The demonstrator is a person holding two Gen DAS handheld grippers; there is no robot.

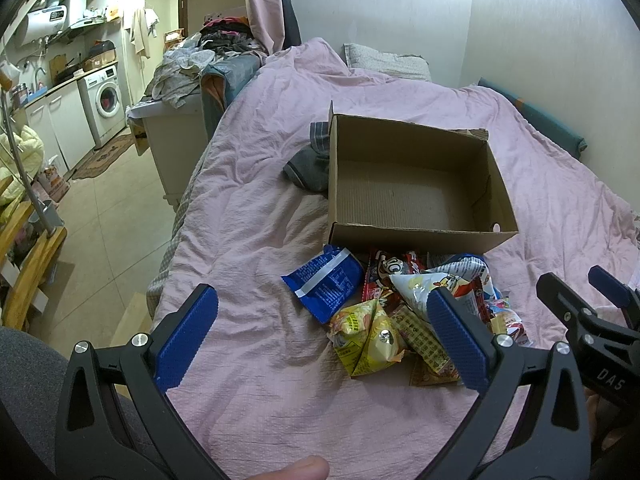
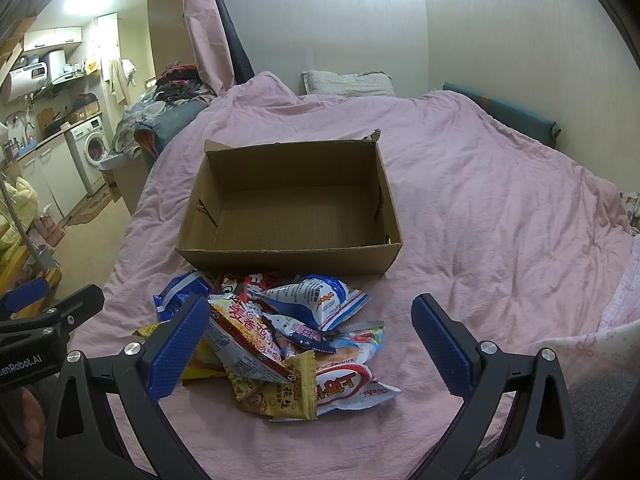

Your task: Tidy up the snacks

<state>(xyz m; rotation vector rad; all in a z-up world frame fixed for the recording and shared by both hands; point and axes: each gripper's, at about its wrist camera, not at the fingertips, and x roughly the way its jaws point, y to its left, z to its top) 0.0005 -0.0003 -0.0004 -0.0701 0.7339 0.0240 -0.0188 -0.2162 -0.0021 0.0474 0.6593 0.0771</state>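
Observation:
An open, empty cardboard box (image 1: 412, 196) (image 2: 292, 216) sits on the pink bed cover. A heap of snack packets (image 1: 404, 312) (image 2: 288, 340) lies just in front of it, with a blue packet (image 1: 326, 284) at its left and a yellow packet (image 1: 368, 336) at the near side. My left gripper (image 1: 324, 336) is open and empty, hovering over the near left of the heap. My right gripper (image 2: 312, 344) is open and empty, above the heap. The right gripper also shows at the left wrist view's right edge (image 1: 576, 296).
The pink bed cover (image 2: 480, 200) spreads all around the box. A grey cloth (image 1: 308, 164) lies against the box's left side. Pillows (image 2: 344, 82) are at the far end by the wall. The bed's left edge (image 1: 180, 216) drops to a tiled floor.

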